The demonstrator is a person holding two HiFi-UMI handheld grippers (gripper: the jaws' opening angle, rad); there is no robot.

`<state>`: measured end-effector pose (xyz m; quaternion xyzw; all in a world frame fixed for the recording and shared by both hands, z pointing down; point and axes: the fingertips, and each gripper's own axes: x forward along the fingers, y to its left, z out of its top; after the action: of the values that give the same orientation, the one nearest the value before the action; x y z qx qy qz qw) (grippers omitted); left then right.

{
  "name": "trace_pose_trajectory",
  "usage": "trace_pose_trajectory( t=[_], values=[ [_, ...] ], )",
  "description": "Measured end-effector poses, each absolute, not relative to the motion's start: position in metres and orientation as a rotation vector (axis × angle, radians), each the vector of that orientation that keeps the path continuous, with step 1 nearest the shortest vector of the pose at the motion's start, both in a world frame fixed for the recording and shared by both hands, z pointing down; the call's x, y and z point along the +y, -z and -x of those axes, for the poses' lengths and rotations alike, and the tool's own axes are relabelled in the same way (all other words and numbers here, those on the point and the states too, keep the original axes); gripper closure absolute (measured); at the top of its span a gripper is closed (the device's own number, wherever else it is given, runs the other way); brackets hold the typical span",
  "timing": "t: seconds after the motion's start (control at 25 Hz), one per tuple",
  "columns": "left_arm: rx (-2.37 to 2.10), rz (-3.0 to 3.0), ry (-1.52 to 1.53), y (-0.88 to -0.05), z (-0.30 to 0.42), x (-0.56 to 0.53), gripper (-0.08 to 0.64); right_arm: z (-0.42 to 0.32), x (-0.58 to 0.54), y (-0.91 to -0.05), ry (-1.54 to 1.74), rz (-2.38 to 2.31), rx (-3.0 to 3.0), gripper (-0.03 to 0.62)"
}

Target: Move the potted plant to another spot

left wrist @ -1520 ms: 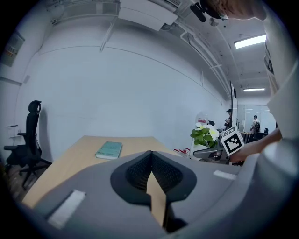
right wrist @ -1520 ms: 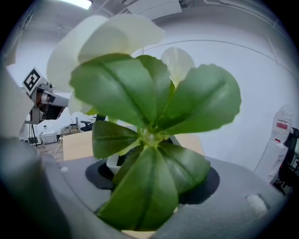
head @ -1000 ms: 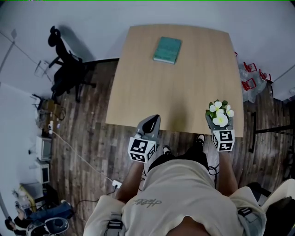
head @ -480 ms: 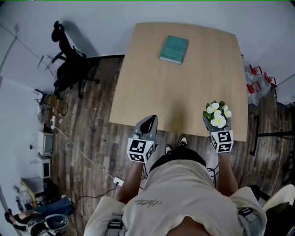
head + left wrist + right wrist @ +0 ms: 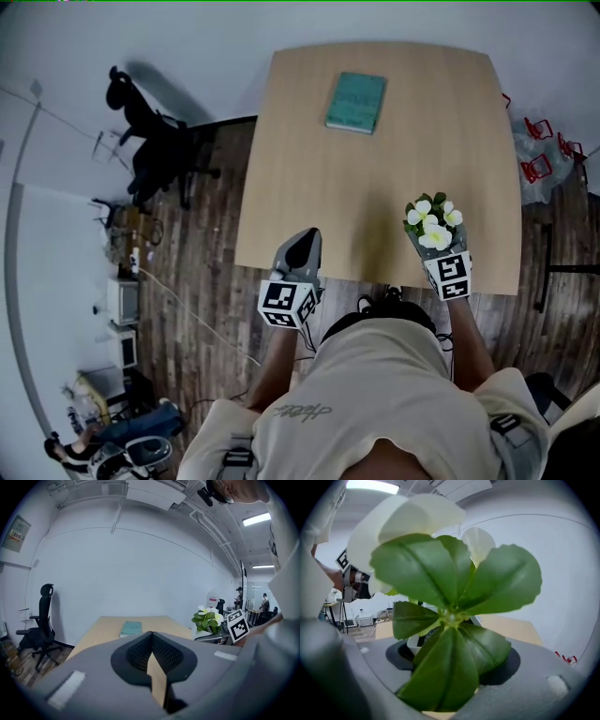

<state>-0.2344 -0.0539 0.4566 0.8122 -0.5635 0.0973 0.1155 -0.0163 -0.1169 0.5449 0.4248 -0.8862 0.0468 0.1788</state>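
Head view: right gripper point(image 5: 427, 246) carries the potted plant point(image 5: 431, 223) over the near right part of the table point(image 5: 375, 169), close to its front edge. Its jaws stand wide, set around the pot. Right gripper view is mostly leaves; a bit of white pot point(image 5: 414, 645) shows low between the jaws. Pad contact is masked by foliage, so the clamp is probably on the pot wall. Left gripper point(image 5: 302, 251) has its jaws closed together with nothing in them, at the table's near edge. Book point(image 5: 356, 102) lies at the far side, well apart.

Handling, as a judgement: small and light, with a rigid, likely smooth pot that could slip or tip. Leaves and white flowers are soft and bend easily. Grip the pot body and keep it upright.
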Motion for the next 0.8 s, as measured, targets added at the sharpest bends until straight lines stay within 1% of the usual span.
trace_pose_trajectory(
  t=[0.48, 0.6, 0.8],
  values=[
    [-1.656, -2.379, -0.380, -0.466, 0.219, -0.097, 0.543, 0.042, -0.151, -0.562, -0.152, -1.047, -2.584, 0.249],
    [-1.672, -2.364, -0.378, -0.469, 0.232, -0.099, 0.543, 0.058, -0.156, -0.562, -0.155, -1.022, -2.592, 0.248],
    [-1.694, -2.350, -0.343, -0.471, 0.274, -0.102, 0.543, 0.094, -0.161, -0.555, -0.135, -1.024, -2.589, 0.247]
  ],
)
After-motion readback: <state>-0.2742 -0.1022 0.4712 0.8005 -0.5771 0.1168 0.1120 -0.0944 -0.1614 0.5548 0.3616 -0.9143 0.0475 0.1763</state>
